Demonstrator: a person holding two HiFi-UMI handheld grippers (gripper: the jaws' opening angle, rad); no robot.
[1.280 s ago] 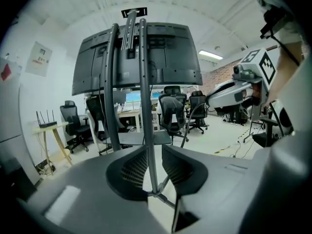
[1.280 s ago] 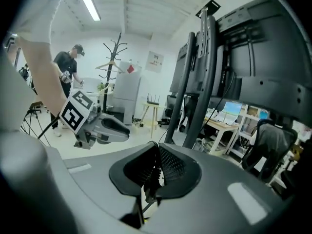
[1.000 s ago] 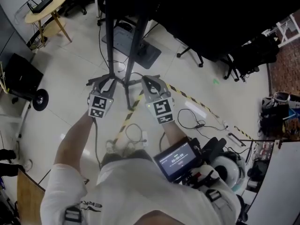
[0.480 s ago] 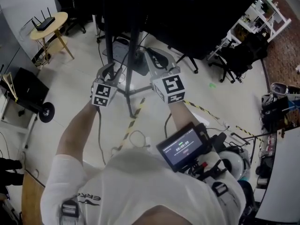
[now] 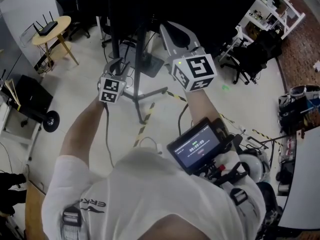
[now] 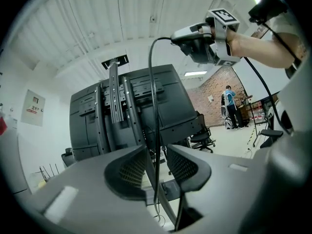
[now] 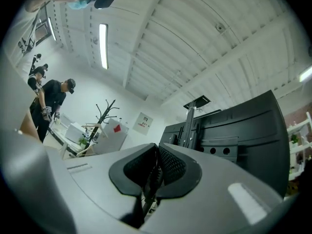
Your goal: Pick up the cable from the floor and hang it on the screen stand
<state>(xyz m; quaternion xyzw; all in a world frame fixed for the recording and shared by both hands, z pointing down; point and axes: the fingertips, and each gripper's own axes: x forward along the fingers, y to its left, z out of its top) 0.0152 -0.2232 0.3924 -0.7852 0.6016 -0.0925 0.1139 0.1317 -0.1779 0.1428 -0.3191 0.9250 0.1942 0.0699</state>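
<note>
The black cable (image 6: 150,101) runs straight up through the gap of my left gripper (image 6: 156,165). Those jaws have just been opening, and their pads stand apart from the cable. It arches over to my right gripper (image 6: 202,45), held higher up. In the right gripper view, that gripper (image 7: 156,169) is shut on the cable (image 7: 152,177). Both grippers face the back of the dark screen (image 6: 146,99) on its stand (image 5: 141,59). From the head view, the left gripper (image 5: 118,64) is by the stand's poles and the right gripper (image 5: 171,30) is above it.
The stand's legs (image 5: 150,94) spread over the floor, with yellow-black tape (image 5: 144,120) beside them. A round yellow table (image 5: 50,24) and a black wheeled case (image 5: 27,91) stand to the left. Office chairs (image 5: 245,59) are to the right. A person (image 7: 51,101) stands far off.
Both grippers have risen from near the floor to the stand's upper part, the right one higher. The cable has come up with them.
</note>
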